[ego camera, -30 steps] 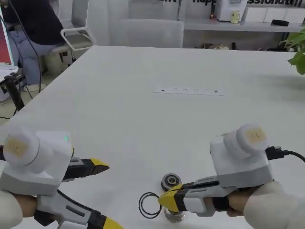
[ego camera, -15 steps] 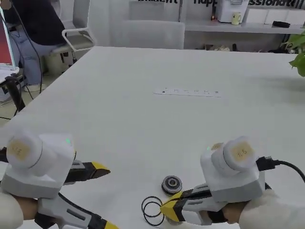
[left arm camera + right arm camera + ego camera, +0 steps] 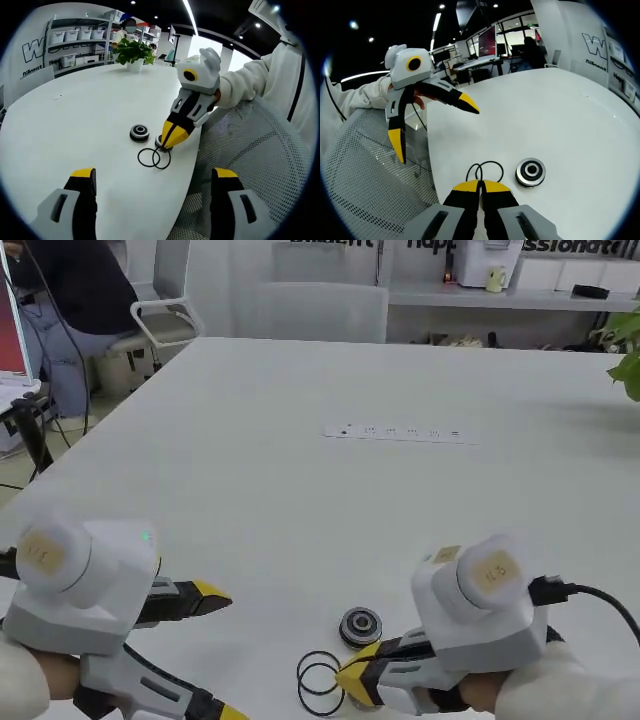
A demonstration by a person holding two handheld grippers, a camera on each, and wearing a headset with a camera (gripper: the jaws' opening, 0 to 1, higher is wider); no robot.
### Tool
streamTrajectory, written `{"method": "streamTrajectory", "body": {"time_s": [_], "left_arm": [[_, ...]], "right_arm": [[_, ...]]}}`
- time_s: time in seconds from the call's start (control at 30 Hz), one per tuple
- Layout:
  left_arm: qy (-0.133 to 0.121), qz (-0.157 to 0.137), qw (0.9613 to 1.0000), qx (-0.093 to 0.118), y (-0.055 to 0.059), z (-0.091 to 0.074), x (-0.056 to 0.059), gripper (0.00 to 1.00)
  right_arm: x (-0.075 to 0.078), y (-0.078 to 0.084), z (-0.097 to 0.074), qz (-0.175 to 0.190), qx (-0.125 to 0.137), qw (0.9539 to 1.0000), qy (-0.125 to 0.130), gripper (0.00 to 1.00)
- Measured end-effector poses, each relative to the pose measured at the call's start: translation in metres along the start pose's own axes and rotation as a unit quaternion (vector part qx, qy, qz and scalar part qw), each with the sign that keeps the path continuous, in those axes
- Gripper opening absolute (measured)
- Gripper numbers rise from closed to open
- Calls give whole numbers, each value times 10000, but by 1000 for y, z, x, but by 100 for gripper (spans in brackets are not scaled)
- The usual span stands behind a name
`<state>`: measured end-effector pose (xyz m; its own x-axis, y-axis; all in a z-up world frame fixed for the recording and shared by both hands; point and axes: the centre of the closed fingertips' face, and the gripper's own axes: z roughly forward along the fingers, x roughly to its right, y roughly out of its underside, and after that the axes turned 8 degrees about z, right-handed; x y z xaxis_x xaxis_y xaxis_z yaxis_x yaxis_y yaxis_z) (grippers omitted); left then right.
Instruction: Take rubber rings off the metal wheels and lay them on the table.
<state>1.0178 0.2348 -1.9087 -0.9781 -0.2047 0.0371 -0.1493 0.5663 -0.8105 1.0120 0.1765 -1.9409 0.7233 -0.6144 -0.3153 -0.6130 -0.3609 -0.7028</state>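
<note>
A metal wheel (image 3: 360, 625) (image 3: 530, 172) (image 3: 139, 132) lies flat on the white table (image 3: 300, 490). Two thin black rubber rings (image 3: 319, 681) (image 3: 483, 169) (image 3: 154, 157) lie overlapping just left of it. My right gripper (image 3: 350, 677) (image 3: 480, 186) is shut, its yellow tips down by the rings. In the left gripper view its tips (image 3: 170, 140) rest over a second small metal piece (image 3: 159, 145), mostly hidden. My left gripper (image 3: 220, 651) (image 3: 153, 175) hangs open, well left of the rings, with nothing between its fingers.
A flat white power strip (image 3: 400, 432) is set in the table's middle. The table's near edge runs just below the rings, with a mesh chair (image 3: 240, 165) beyond it. A potted plant (image 3: 130, 50) stands at the far right, chairs and a seated person (image 3: 60, 300) at the back left.
My right gripper has drifted a little left and toward me, staying shut. The two rings now show plainly beside its tips. The left gripper has hardly moved.
</note>
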Motion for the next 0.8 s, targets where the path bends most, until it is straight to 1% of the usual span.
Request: {"method": "streamTrajectory", "body": {"time_s": [0.07, 0.1, 0.13, 0.2, 0.27, 0.4, 0.67, 0.8], "left_arm": [[-1, 2, 10000, -1, 0, 0, 0, 93], [-4, 2, 10000, 2, 0, 0, 0, 93], [-5, 1, 10000, 4, 0, 0, 0, 93], [-5, 1, 10000, 7, 0, 0, 0, 93], [-5, -4, 10000, 11, 0, 0, 0, 93], [-10, -12, 10000, 9, 0, 0, 0, 93], [-27, -19, 10000, 17, 0, -1, -1, 93], [-27, -21, 10000, 15, 0, -1, -1, 93]], "right_arm": [[-1, 1, 1, -63, -16, 10000, -7, 0], [-1, 1, 2, -105, -20, 9999, 5, 2], [0, 1, 3, -221, -5, 9997, 61, 6], [-1, 0, 3, -274, -1, 9996, 51, 10], [-1, 0, 3, -279, -9, 9996, 47, 9], [1, 0, 3, -219, -14, 9997, 63, 10], [12, -13, -6, -1, 285, 9994, 177, 10], [16, -18, -10, 64, 386, 9990, 226, 10]]}}
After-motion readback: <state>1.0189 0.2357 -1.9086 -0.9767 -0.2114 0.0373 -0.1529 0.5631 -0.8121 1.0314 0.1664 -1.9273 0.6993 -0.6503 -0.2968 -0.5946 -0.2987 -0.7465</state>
